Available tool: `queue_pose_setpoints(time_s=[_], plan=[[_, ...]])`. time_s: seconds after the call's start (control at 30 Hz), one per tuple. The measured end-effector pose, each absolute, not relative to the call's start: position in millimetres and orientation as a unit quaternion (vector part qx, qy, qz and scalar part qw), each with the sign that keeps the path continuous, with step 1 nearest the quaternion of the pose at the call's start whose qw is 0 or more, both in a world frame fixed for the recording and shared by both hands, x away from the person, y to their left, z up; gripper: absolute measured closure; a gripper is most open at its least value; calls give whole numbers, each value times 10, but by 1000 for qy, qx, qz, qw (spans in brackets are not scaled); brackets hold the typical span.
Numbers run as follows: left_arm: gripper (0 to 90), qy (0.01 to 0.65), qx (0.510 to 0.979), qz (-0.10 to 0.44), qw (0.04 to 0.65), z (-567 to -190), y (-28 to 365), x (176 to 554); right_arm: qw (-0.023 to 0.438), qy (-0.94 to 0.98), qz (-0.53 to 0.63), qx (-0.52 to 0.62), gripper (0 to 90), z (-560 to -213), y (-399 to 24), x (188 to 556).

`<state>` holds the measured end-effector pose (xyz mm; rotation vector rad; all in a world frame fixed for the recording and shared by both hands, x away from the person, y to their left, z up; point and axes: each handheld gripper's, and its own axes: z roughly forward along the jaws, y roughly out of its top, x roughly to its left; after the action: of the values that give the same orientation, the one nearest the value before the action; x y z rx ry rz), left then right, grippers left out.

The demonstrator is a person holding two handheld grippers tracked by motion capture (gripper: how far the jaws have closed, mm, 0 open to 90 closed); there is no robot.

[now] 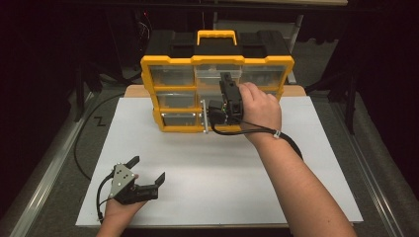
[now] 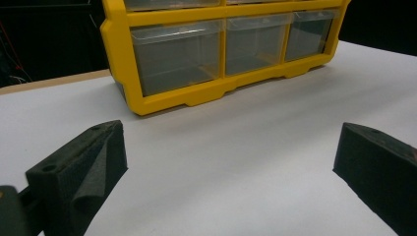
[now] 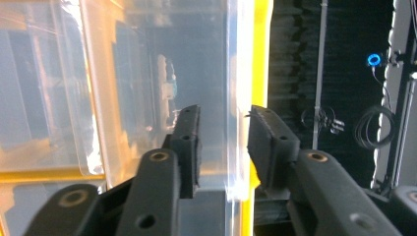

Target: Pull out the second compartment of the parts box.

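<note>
The right tongs [image 1: 225, 79] were at the front of the yellow organizer [image 1: 150, 79], up in its top row, at the middle clear drawer [image 1: 210, 72]. In the right gripper view the two black jaws stood a little apart, one on each side of the drawer's clear front edge [image 3: 236, 123]. The left jaw lay close against the plastic, but a small gap showed between the right jaw and the edge, so the tongs [image 3: 223, 132] were slightly open and did not press on the drawer. The drawer stood out a little from the row around it. The person's right hand [image 1: 259, 111] held these tongs from behind, and a black cable [image 1: 276, 136] ran back along the wrist.

The left tongs [image 1: 148, 170] were near the front left corner of the white bench [image 1: 197, 168], well apart from the organizer. Their jaws were wide open with nothing between them. In the left gripper view the bare bench [image 2: 236, 162] lay between the jaws, and beyond them stood the organizer's bottom row of drawers [image 2: 226, 49], all closed.
</note>
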<state>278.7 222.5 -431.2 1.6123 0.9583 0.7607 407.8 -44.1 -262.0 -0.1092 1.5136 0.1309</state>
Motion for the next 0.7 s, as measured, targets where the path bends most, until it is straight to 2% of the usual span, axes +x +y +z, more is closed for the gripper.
queue_pose_setpoints(time_s=[0.3, 0.47, 0.5, 0.7], plan=[[4, 400, 675, 319, 531, -4307, 2229, 2777, 718, 693, 58, -39, 664, -2532, -370, 4137], [3, 402, 675, 319, 530, -4311, 2237, 2780, 714, 697, 55, -35, 743, -2531, -370, 4145], [4, 402, 675, 320, 530, -4310, 2236, 2779, 718, 693, 56, -34, 784, -2538, -370, 4146], [3, 402, 675, 320, 530, -4311, 2227, 2780, 735, 674, 57, -39, 810, -2579, -354, 4107]])
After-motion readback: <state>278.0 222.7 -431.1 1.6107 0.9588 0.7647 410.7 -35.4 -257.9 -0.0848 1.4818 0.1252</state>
